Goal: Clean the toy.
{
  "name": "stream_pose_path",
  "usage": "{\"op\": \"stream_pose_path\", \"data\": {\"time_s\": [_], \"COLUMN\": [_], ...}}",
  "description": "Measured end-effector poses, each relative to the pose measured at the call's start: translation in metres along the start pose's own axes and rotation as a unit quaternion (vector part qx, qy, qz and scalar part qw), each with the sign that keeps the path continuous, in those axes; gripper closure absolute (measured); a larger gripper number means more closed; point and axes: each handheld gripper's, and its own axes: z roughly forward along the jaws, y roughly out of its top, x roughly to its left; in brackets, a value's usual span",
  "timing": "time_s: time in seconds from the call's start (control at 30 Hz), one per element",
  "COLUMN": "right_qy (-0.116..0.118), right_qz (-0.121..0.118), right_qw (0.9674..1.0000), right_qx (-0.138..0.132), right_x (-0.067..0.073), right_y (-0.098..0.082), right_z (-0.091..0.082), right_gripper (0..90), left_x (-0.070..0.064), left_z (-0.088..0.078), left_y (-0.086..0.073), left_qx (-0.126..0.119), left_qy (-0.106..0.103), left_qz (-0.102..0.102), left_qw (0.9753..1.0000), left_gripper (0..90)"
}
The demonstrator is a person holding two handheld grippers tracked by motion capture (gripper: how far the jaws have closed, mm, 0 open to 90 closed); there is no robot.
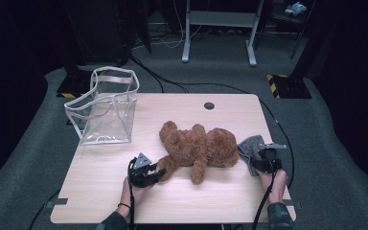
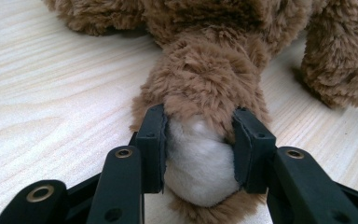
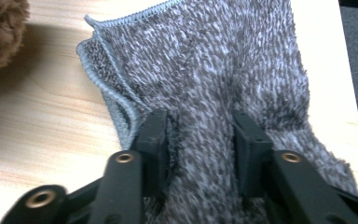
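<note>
A brown teddy bear [image 1: 199, 149] lies on its side in the middle of the wooden table [image 1: 230, 201], probably so that both grippers can reach its ends. A transparent bag [image 1: 106, 108] stands open at the upper left of the table, perhaps to receive things. The left gripper [image 1: 157, 173] is at the lower centre of the high view; its jaws are partly closed and press on the bear's paw [image 2: 200, 163], white sole between the pads. At the right, just beside the bear, the right gripper [image 1: 263, 158] pinches a raised fold of the grey knitted cloth [image 3: 223, 70]; its jaws are also partly closed.
</note>
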Motion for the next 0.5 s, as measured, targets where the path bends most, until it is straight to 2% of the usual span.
{"op": "stream_pose_path", "data": {"time_s": [0.03, 0.07, 0.17, 0.2, 0.37, 0.47, 0.5], "right_qy": [0.002, 0.002, 0.000, 0.000, -0.003, -0.002, -0.002], "right_qz": [0.005, -0.003, -0.003, -0.004, -0.008, -0.006, -0.004], "right_qw": [1.0000, 1.0000, 1.0000, 1.0000, 0.9999, 1.0000, 1.0000], "right_qx": [0.001, -0.001, 0.003, 0.001, 0.006, 0.005, 0.001], "right_x": [0.001, 0.001, 0.003, 0.003, 0.005, 0.004, 0.004], "right_y": [0.000, -0.001, 0.000, 0.000, 0.002, 0.003, 0.003], "right_z": [-0.001, -0.001, -0.001, -0.001, -0.004, -0.009, -0.011], "right_gripper": [68.4, 70.7, 75.0, 75.9, 77.9, 78.3, 78.4], "left_x": [0.001, 0.001, 0.001, 0.001, 0.001, 0.003, 0.003], "left_z": [0.000, 0.000, 0.000, -0.001, -0.001, 0.001, 0.001], "left_y": [0.000, 0.000, 0.000, 0.001, 0.001, 0.001, 0.001], "left_qx": [0.001, 0.001, 0.002, 0.007, 0.001, 0.012, 0.013], "left_qy": [-0.002, -0.002, -0.002, -0.004, -0.006, -0.006, -0.008], "left_qz": [0.000, 0.000, 0.000, 0.004, -0.007, -0.011, -0.014], "left_qw": [1.0000, 1.0000, 1.0000, 1.0000, 1.0000, 0.9999, 0.9998], "left_gripper": [60.2, 60.1, 59.8, 59.6, 57.6, 49.1, 48.9]}}
